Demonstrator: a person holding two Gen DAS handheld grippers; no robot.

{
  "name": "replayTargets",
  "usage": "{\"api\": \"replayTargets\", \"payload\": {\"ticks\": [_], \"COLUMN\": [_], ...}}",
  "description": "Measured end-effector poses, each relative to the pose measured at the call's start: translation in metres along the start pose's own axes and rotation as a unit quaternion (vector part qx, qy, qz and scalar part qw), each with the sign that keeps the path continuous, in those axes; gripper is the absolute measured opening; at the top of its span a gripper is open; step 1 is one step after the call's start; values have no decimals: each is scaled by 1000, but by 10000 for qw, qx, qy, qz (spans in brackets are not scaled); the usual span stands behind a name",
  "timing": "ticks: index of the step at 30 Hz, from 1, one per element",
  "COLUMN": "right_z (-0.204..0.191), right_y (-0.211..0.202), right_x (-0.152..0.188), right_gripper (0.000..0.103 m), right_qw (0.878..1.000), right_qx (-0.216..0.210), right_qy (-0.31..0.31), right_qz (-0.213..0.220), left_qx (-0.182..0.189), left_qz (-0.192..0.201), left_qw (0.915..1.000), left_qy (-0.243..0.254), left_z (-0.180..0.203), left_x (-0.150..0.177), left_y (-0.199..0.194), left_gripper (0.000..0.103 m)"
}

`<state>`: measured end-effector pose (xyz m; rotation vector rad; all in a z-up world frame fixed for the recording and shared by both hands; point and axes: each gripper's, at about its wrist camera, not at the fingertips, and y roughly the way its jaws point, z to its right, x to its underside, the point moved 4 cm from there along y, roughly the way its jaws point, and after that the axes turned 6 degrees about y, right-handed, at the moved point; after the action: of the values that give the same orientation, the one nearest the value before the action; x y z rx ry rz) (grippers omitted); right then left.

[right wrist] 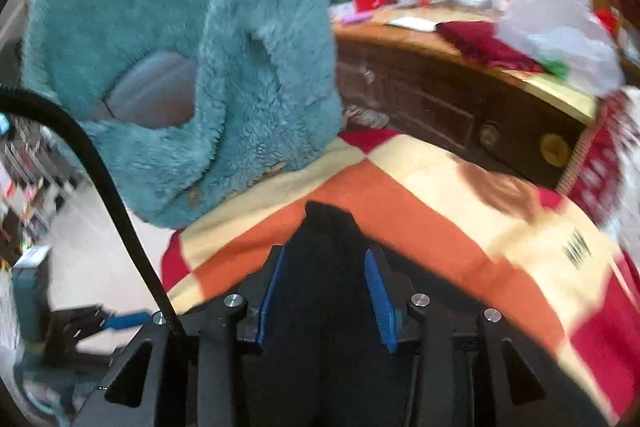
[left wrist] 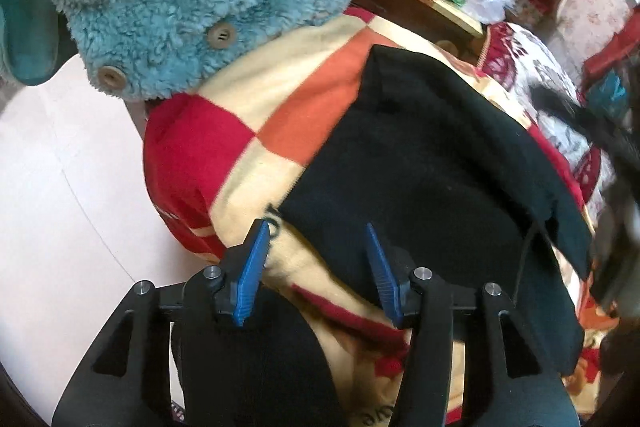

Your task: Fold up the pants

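On the checked blanket (left wrist: 280, 115), some dark letters are printed, but they are too blurred to read. The black pants (left wrist: 432, 163) lie flat on it, with their near edge between the spread jaws of the left gripper (left wrist: 316, 251). The right gripper (right wrist: 326, 259) also has its jaws spread, with the pants between them.

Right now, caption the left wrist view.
Open left hand-held gripper over black pants on a checkered blanket.

Black-framed left claw (left wrist: 316, 247) and right claw (right wrist: 326, 275), blue ribbed pads, silver screws, black cable.
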<state>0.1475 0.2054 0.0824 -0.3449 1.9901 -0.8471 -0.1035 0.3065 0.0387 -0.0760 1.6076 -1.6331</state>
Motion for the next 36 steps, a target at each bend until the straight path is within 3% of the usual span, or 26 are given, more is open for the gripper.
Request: {"api": "replayTargets", "payload": {"ticks": [5,10,14,19,24,26,31,36], "right_z": [29,66,100,133,156,156,145,145], "right_y": [-74,-147,-201,-259,-277,-269,-243,-223], "right_x": [71,159,231,283,303,303,296,259], "right_gripper": [40,40,40,40,41,41,41,45], "right_qw": [9972,9839,9614,9252,9086,9084,9219,9365], "right_qx": [578,1257,1824,2571,2159,2021,1775,1679], "right_qy": [437,1240,2050,2773,3523,3608,3412,3035], "right_qz": [209,288,215,302,613,613,460,516], "left_qx": [409,770,1026,1031,959,1040,1028,1277], "left_qz": [-118,-173,-433,-431,-244,-232,-269,-394], "left_qw": [9985,9931,9841,9730,9689,9686,9668,9676], "left_qy": [330,868,1382,2018,2268,2245,2325,2140], "left_z": [38,90,136,179,197,200,205,203], "left_x": [2,8,18,30,31,31,29,12], "left_y": [0,3,14,28,34,33,34,38], "left_gripper": [49,49,49,49,49,49,49,49]}}
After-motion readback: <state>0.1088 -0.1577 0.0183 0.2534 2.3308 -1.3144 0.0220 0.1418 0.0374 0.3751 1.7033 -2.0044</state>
